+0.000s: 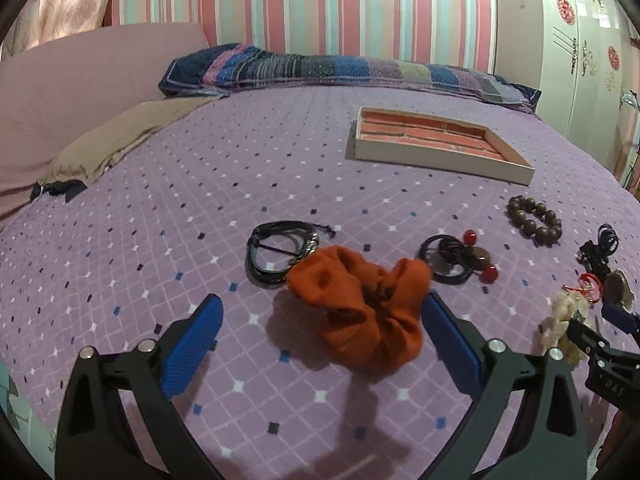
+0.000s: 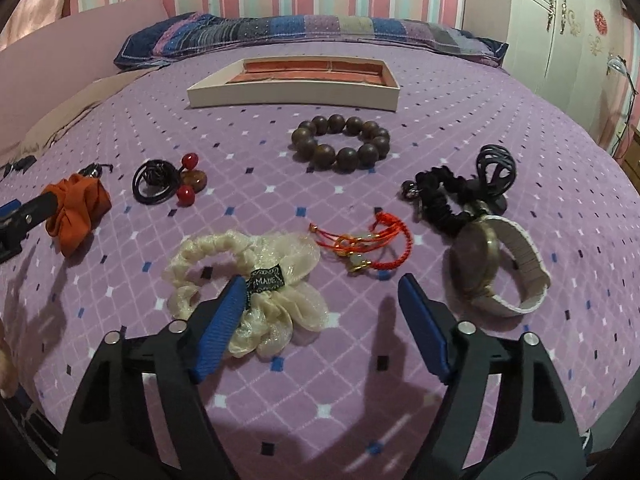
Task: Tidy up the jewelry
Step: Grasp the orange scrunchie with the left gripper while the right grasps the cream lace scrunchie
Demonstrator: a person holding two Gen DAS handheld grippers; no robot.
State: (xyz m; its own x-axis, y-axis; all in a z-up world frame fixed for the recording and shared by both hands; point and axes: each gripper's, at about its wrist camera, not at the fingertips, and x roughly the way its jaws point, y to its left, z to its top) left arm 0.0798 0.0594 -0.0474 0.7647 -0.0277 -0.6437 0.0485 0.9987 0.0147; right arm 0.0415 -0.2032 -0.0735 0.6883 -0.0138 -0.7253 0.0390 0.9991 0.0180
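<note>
Bedspread (image 1: 160,200) purple checked, wall (image 1: 320,4) striped

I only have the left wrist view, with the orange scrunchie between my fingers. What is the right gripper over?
Observer: The right gripper is open, with one finger overlapping the cream scrunchie and nothing gripped.
Operator: What lies right of that scrunchie?
Observer: A red cord bracelet, then a watch standing on its edge.
Operator: Anything touching the watch?
Observer: A black scrunchie lies against its far side.
</note>
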